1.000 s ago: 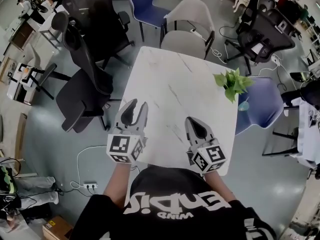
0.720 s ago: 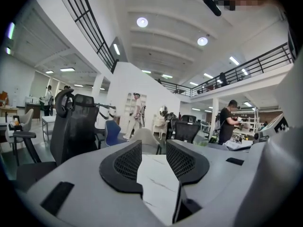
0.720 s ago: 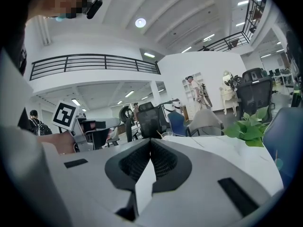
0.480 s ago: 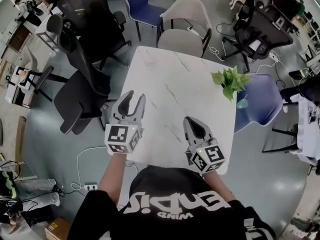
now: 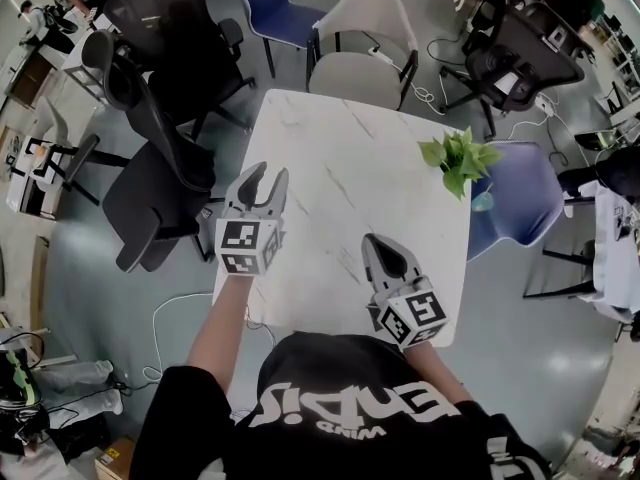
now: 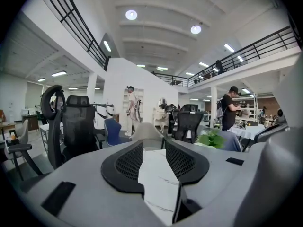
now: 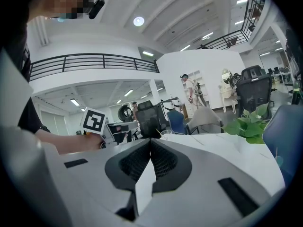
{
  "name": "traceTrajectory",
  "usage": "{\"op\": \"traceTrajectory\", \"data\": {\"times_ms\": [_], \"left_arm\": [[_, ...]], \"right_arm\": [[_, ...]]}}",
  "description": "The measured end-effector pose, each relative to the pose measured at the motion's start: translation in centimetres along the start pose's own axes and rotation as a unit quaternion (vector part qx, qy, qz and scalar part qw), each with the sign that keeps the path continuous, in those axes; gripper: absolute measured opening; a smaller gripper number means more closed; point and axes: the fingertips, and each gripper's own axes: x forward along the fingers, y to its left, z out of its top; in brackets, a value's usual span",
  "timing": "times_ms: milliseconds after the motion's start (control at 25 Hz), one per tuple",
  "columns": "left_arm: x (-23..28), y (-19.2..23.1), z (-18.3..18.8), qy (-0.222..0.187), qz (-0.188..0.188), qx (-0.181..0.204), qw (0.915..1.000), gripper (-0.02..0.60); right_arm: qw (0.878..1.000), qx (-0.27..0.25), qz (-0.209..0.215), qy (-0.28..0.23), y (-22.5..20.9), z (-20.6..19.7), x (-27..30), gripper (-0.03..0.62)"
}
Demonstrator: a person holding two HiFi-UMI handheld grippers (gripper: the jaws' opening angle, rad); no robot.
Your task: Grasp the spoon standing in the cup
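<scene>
Head view: a white marble-patterned table (image 5: 340,158) fills the centre. Chairs ring it: a black office chair (image 5: 160,183) at its left, a grey chair (image 5: 365,43) at the far end, a blue chair (image 5: 520,203) at the right. A person in a black printed shirt (image 5: 370,418) stands at the near edge, both arms out over the table.

The left gripper (image 5: 266,174) sits over the table's left edge, pointing away from the person. Its fingers (image 6: 128,167) are apart and have just been opening. Only bare tabletop shows in the gap.

The right gripper (image 5: 375,240) is nearer the person, over the near-right part of the table, well apart from the left one. Its fingers (image 7: 135,162) are closed, tips meeting, nothing pinched.

A potted plant (image 5: 458,158), green and leafy, stands at the table's right edge, beside the blue chair.

The cup (image 7: 165,134) is small and clear, and shows only in the right gripper view. It stands at the table's far side, straight beyond the closed tips and well apart from both grippers.

The spoon (image 7: 160,131) shows as a thin handle slanting up out of the cup to the left, too small for more detail. Neither can be made out in the head view.
</scene>
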Motion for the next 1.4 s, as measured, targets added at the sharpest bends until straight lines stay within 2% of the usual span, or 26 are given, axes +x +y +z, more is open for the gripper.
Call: {"op": "traceTrajectory", "data": {"times_ms": [240, 840, 1400], "left_arm": [[3.2, 1.3, -1.2, 0.01, 0.003, -0.023, 0.9997, 0.156], [10.0, 3.3, -3.5, 0.039, 0.005, -0.03, 0.9988, 0.156], [15.0, 5.8, -6.1, 0.066, 0.028, -0.035, 0.9968, 0.156]], "right_arm": [[1.0, 0.003, 0.001, 0.006, 0.1, -0.3, 0.6, 0.012], [0.999, 0.016, -0.022, 0.021, -2.2, -1.2, 1.8, 0.012], [0.998, 0.033, -0.034, 0.041, -4.1, -2.2, 3.4, 0.012]]}}
